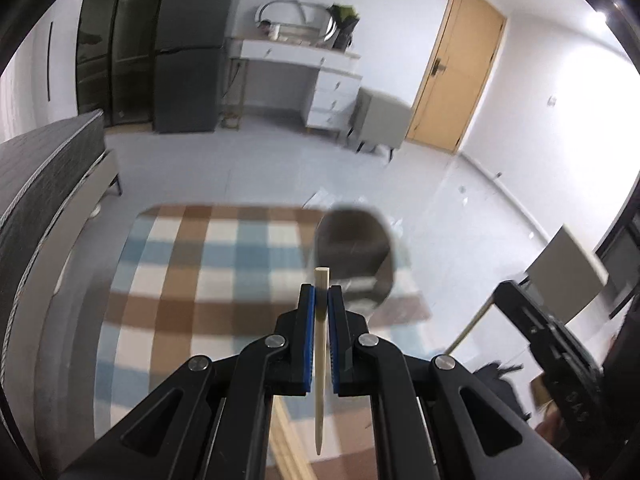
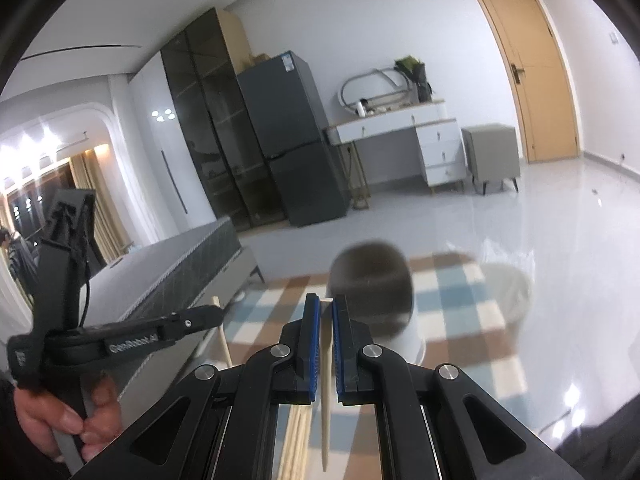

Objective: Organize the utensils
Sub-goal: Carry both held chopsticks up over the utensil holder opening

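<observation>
Each gripper is pinching a single pale wooden chopstick upright between its blue pads: the left gripper [image 1: 320, 294] holds one chopstick [image 1: 321, 360] and the right gripper [image 2: 325, 304] holds another chopstick [image 2: 326, 380], both raised above the table with the checked tablecloth [image 1: 180, 264]. A round grey utensil holder [image 1: 354, 248] stands on the cloth just ahead of both. Judging by this, the picking-up is done for these two, and dropping them into the holder is still to come; whether more utensils wait cannot be told.
</observation>
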Available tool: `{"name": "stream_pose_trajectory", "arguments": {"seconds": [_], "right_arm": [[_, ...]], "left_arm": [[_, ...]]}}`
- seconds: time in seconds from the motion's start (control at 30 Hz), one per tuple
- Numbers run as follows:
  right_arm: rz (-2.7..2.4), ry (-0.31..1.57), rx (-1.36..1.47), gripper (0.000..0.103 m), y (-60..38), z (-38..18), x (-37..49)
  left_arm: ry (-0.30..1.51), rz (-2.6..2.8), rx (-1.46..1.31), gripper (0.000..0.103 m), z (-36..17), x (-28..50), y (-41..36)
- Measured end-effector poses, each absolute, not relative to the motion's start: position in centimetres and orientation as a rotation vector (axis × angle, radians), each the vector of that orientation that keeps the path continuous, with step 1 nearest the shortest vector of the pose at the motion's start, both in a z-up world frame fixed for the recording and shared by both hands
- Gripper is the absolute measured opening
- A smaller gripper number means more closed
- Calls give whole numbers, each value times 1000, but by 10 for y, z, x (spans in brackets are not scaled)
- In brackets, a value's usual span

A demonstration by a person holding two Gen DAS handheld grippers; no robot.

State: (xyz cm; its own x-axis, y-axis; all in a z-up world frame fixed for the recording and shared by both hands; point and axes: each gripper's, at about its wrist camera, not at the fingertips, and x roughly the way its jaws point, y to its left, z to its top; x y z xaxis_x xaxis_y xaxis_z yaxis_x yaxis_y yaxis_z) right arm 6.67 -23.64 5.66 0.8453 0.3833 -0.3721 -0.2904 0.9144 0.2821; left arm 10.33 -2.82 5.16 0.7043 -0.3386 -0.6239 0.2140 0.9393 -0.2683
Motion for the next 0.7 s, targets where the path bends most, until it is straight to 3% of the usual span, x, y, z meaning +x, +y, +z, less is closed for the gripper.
{"name": "stream_pose_trajectory", "arguments": {"seconds": [0.3, 0.7], "right_arm": [[371, 297, 138, 6, -239, 129, 136], [371, 275, 50, 6, -220, 119, 216]], "left_arm": [[549, -351, -222, 2, 119, 163, -39], [479, -378, -228, 2, 94, 238, -50]]}}
